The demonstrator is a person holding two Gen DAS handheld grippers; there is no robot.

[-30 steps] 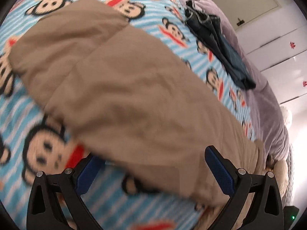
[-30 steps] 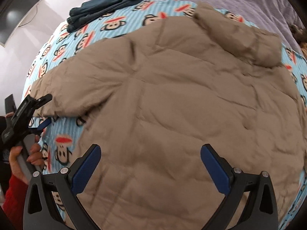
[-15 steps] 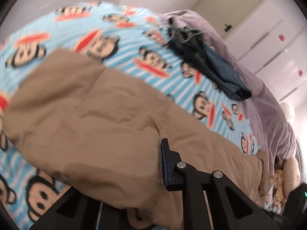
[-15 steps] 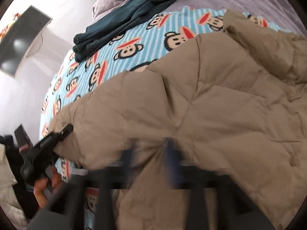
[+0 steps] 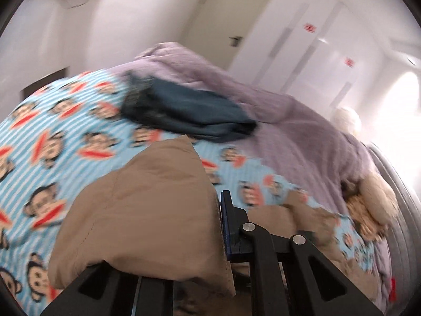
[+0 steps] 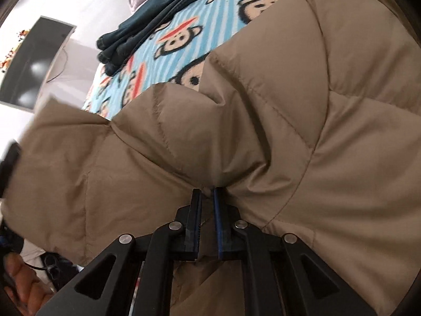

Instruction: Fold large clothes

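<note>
Monkey-print bed (image 6: 184,10), pinched tan jacket (image 6: 329,121)

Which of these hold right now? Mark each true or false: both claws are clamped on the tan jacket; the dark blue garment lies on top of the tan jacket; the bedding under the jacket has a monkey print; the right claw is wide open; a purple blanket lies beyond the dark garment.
1. Both claws are clamped on the tan jacket. True: the left claw and the right claw each pinch the tan jacket.
2. The dark blue garment lies on the jacket. False: it lies apart, on the bedding.
3. The monkey-print sheet is under the jacket. True.
4. The right claw is wide open. False: it is shut on fabric.
5. A purple blanket lies beyond the dark garment. True.
</note>
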